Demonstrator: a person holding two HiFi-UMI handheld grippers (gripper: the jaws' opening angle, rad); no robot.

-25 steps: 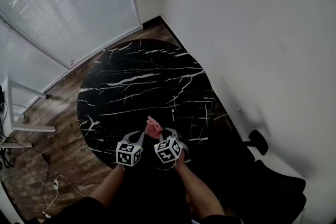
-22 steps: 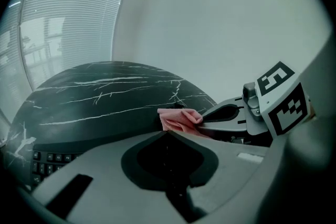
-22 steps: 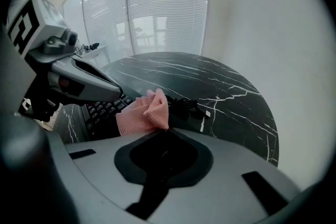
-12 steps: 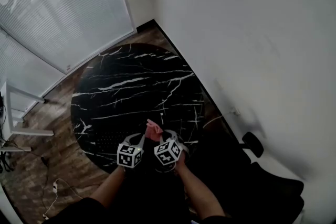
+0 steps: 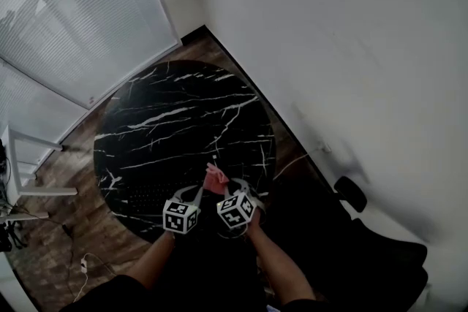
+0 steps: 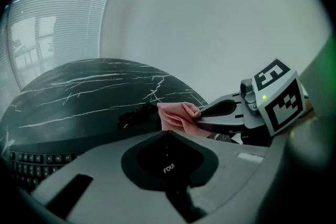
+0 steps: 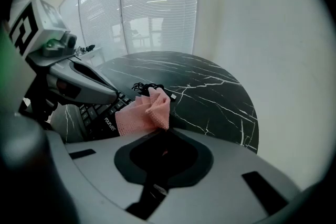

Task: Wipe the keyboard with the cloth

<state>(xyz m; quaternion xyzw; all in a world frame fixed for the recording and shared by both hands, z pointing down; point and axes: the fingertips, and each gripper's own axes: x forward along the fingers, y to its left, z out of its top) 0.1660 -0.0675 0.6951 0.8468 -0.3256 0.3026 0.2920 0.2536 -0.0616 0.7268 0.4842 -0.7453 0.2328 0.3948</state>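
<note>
A pink cloth hangs bunched over the near edge of the round black marble table. My right gripper is shut on it; in the left gripper view its fingers pinch the cloth at their tips. The black keyboard lies on the table at the front left, just left of the cloth. My left gripper hovers over the keyboard's right end. In the right gripper view the left gripper has its fingers together, holding nothing, with the keyboard under them and the cloth beside them.
A coiled black cable lies on the table just past the cloth. A white wall runs along the right, window blinds along the left. A black chair stands at the lower right, a white frame and floor cables at the left.
The head view has shifted, so the table sits further left in the picture. Both grippers and the held cloth keep about the same place at the table's near edge.
</note>
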